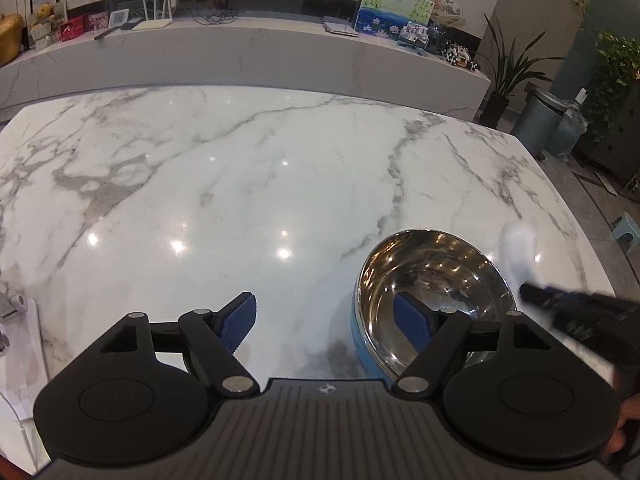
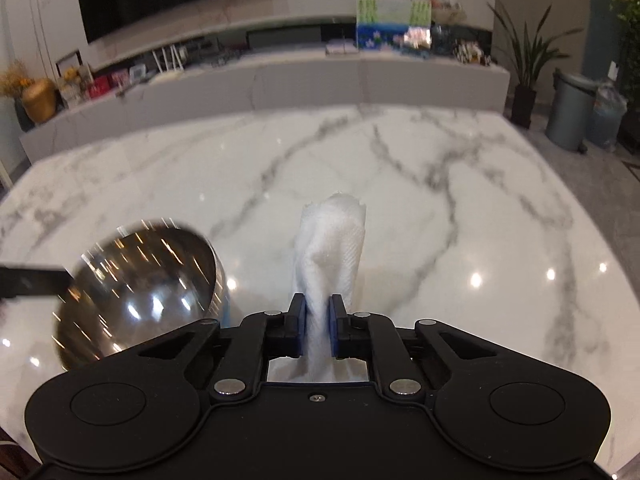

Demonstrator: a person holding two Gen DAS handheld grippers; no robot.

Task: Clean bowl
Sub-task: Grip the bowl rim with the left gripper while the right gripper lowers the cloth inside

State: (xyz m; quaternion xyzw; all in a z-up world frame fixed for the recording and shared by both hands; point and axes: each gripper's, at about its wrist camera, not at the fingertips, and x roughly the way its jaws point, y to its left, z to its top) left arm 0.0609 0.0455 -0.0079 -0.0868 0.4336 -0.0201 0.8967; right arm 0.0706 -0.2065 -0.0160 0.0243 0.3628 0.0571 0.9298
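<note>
The steel bowl (image 1: 434,300) sits on the marble tabletop (image 1: 240,184), near the edge and right of centre. The left claw (image 1: 328,320) is spread wide, one blue finger (image 1: 410,322) inside the rim (blurred there). Right claw (image 2: 317,330) clenched on a white paper towel (image 2: 330,248), just right of the bowl.

Right tongs (image 2: 318,322) clamped on white paper towel (image 2: 330,248), towel standing upright above pads. Steel bowl (image 2: 140,288) sat left of tongs on marble surface (image 2: 440,208), blurred. Dark bar (image 2: 32,282) overlapped bowl's left rim; contact unclear.
</note>
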